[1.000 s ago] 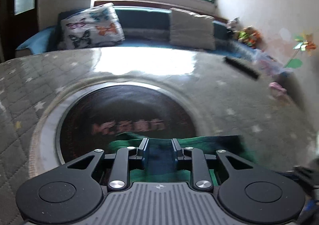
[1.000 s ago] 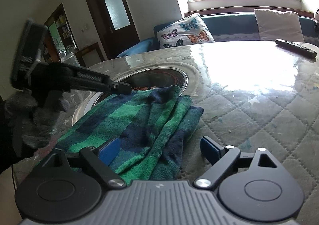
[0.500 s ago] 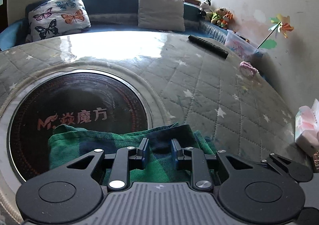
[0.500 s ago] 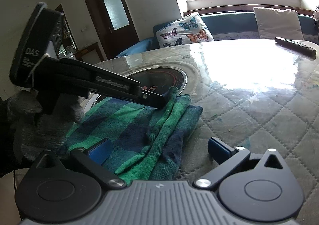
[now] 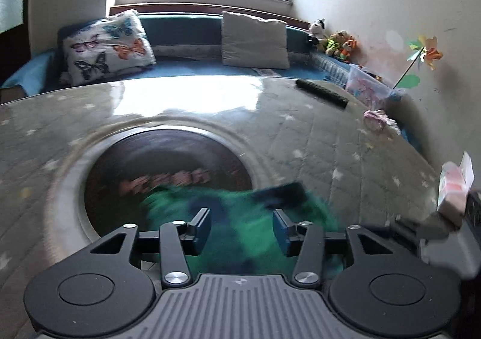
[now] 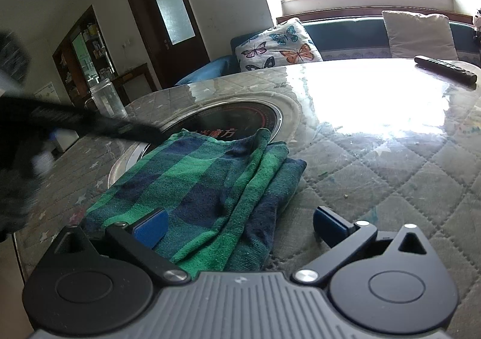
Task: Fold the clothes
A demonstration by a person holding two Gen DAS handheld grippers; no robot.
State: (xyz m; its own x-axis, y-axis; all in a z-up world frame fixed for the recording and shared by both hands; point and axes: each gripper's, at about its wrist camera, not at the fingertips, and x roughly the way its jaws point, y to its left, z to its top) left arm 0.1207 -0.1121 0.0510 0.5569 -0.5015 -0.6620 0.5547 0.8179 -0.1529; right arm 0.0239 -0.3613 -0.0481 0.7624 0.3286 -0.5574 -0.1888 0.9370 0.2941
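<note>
Your left gripper (image 5: pixel 240 226) fingers have just been opening; the green-blue plaid cloth (image 6: pixel 204 191) looks blurred between them, prob. not gripped. Right gripper (image 6: pixel 239 226) fingers spread fully, holding nothing. Cloth lies folded on the counter (image 6: pixel 390 158), at 6 o'clock of the dark round inset (image 6: pixel 240 119).

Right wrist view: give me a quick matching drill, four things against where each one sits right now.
Things:
1. green and navy checked cloth
2. remote control
3. butterfly cushion
4. right hand-held gripper

Places:
A. far right edge of the table
B. on the blue sofa under the window
C. folded, overlapping the round dark cooktop inset
D. jaws wide open over the cloth's near end

Pairs: 1-C, 2-A, 3-B, 4-D
</note>
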